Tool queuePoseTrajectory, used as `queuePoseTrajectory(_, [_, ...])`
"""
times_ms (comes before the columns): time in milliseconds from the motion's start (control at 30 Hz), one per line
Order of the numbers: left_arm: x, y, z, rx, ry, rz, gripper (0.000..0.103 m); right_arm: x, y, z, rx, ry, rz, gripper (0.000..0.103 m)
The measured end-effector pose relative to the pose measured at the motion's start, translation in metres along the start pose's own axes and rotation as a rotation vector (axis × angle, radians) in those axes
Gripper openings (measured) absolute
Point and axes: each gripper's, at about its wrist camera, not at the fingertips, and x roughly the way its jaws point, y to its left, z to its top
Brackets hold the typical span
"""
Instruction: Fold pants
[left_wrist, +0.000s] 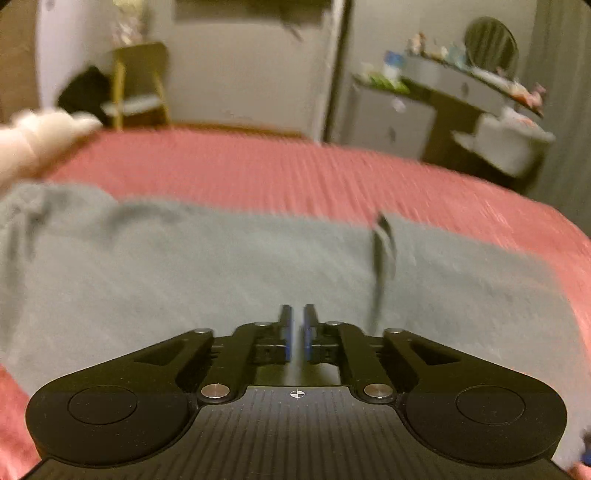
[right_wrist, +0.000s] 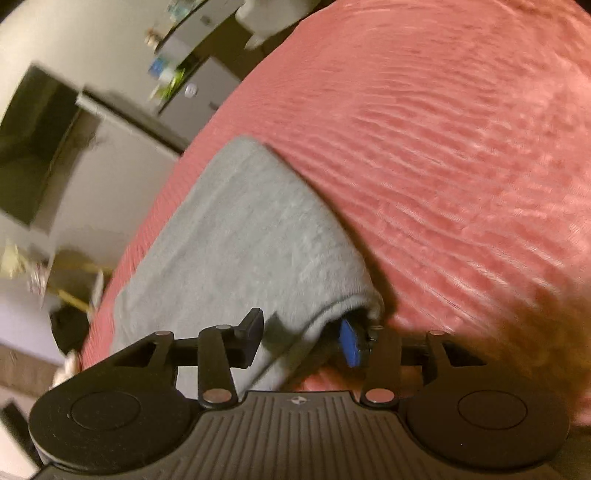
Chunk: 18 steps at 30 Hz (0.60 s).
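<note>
Grey pants lie spread across a red ribbed bedspread; a dark drawstring or slit shows right of centre. My left gripper hovers over the pants with its blue-padded jaws almost together and nothing between them. In the right wrist view the pants run away as a long strip on the bedspread. My right gripper is open, its jaws straddling the near edge of the pants, the right pad partly under the fabric. The view is blurred.
A white pillow or cloth lies at the bed's far left. Beyond the bed stand a yellow chair, a grey drawer unit and a cluttered dresser with a round mirror. The bed edge curves off at right.
</note>
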Motion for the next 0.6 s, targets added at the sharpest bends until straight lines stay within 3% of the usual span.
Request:
queuePoseTrajectory(33, [-0.003,0.004,0.002,-0.037,-0.014,-0.036,0.022,-0.008,0.002,0.0,-0.02,-0.008,0.023,0.046])
queuePoseTrajectory(133, [-0.008,0.006,0.002,-0.141,-0.016,-0.24,0.038,-0.029,0.016,0.004,-0.12,-0.103,0.064,0.046])
queuePoseTrajectory(200, [-0.007,-0.006,-0.002,-0.098,-0.006,-0.328,0.04,-0.029,0.029,0.004,-0.23,-0.179,0.041,0.037])
queuePoseTrajectory(233, [-0.006,-0.01,-0.006,-0.066,0.007,-0.362,0.044,-0.023,0.034,0.003,-0.279,-0.184,0.014,0.03])
queuePoseTrajectory(333, [0.008,-0.03,-0.02,0.001,0.119,-0.42,0.052,0.011,0.047,-0.004,-0.39,-0.141,-0.064,0.026])
queuePoseTrajectory(367, [0.014,-0.035,-0.023,0.029,0.155,-0.403,0.052,0.022,0.05,-0.009,-0.424,-0.117,-0.072,0.026])
queuePoseTrajectory(433, [0.021,-0.041,-0.029,0.085,0.157,-0.356,0.038,0.044,0.053,-0.012,-0.454,-0.033,-0.076,0.027])
queuePoseTrajectory(500, [0.022,-0.04,-0.028,0.11,0.148,-0.33,0.03,0.046,0.051,-0.006,-0.451,-0.046,-0.093,0.022])
queuePoseTrajectory(600, [0.024,-0.027,-0.023,0.053,0.149,-0.313,0.016,0.044,0.04,0.0,-0.388,-0.068,-0.104,0.015])
